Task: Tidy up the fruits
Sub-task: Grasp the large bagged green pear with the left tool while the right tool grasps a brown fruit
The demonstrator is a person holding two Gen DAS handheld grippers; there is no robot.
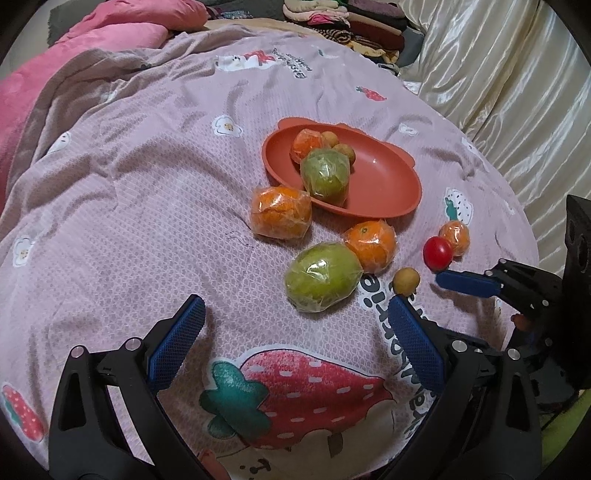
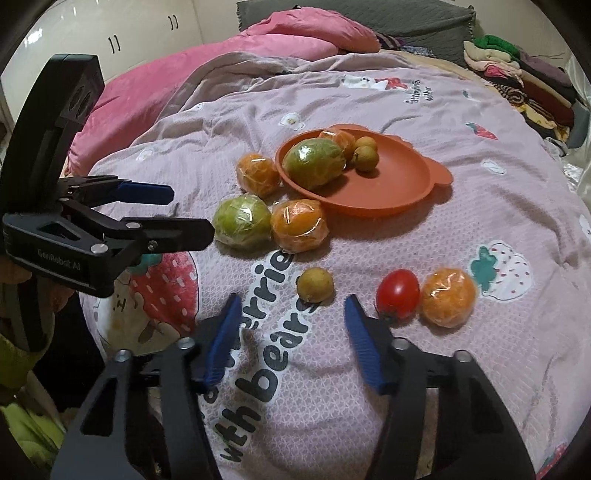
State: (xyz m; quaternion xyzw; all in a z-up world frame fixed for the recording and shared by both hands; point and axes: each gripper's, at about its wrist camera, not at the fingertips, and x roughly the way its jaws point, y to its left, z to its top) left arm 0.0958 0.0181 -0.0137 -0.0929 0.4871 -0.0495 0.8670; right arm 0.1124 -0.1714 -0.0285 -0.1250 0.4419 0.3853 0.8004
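An orange-red plate (image 1: 388, 184) (image 2: 391, 177) on the pink printed bedspread holds a wrapped green fruit (image 1: 325, 177), a wrapped orange (image 1: 306, 142) and two small brown fruits. Loose in front lie two wrapped oranges (image 1: 280, 216) (image 1: 371, 245), a wrapped green fruit (image 1: 321, 277) (image 2: 242, 221), a small yellow-brown fruit (image 2: 316, 284), a red tomato (image 2: 398, 293) and a small wrapped orange (image 2: 447, 297). My left gripper (image 1: 295, 301) is open just short of the loose green fruit. My right gripper (image 2: 292, 300) is open, the yellow-brown fruit just beyond its tips, the tomato right of them.
A pink quilt (image 2: 229, 55) is bunched at the far left of the bed. Folded clothes (image 2: 517, 74) are stacked at the back right. Cream satin fabric (image 1: 498, 74) runs along the right side. White cupboard doors (image 2: 110, 29) stand behind.
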